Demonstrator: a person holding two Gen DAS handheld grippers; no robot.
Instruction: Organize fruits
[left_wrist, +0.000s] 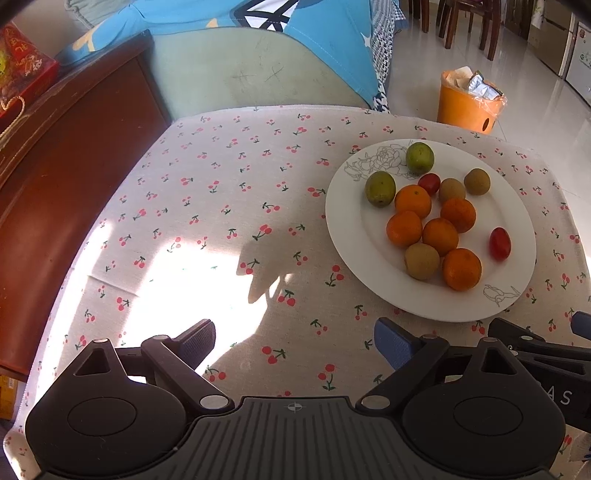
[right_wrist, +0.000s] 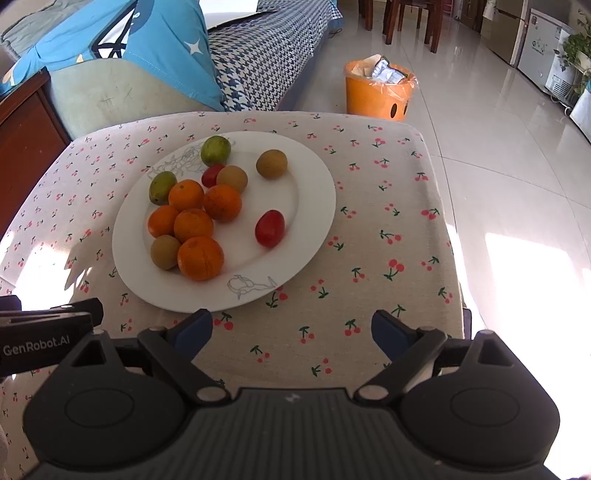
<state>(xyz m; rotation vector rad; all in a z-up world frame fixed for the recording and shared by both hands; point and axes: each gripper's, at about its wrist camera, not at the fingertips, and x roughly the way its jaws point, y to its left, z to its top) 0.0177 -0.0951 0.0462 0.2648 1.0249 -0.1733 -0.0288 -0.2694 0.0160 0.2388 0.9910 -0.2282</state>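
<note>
Tongs first: from the left wrist view, your left tongs (left_wrist: 293, 341) are spread wide with nothing between them, hovering over bare cherry-print cloth on the bench (left_wrist: 221, 206). All the fruit sits on the white plate (left_wrist: 369, 280) off to your right: five oranges (left_wrist: 439, 236) bunched in the middle, two green fruits (left_wrist: 380, 188) toward the far-left rim, brownish kiwi-like ones (left_wrist: 421, 261) scattered among them, one red fruit (left_wrist: 499, 243) alone near the right rim. Whether that spread is sorted or waiting to be sorted, you can't judge from here. If you go in, pick a loner over the tight cluster, and come down with the jaws straddling it so neighbours don't roll. Plenty of open cloth lies to your left; the dark wooden cabinet (left_wrist: 74, 166) walls off that side. Now the right wrist view: your right tongs (right_wrist: 291, 332) are also spread and empty, just short of the plate's near rim. The lone red fruit (right_wrist: 270, 228) and one brown fruit (right_wrist: 272, 164) stand clear of the pile, easiest reaches. Open bench runs to the right, but its edge drops to tiled floor, with an orange bin (right_wrist: 376, 92) beyond the far edge, so keep round fruit away from that side.
</note>
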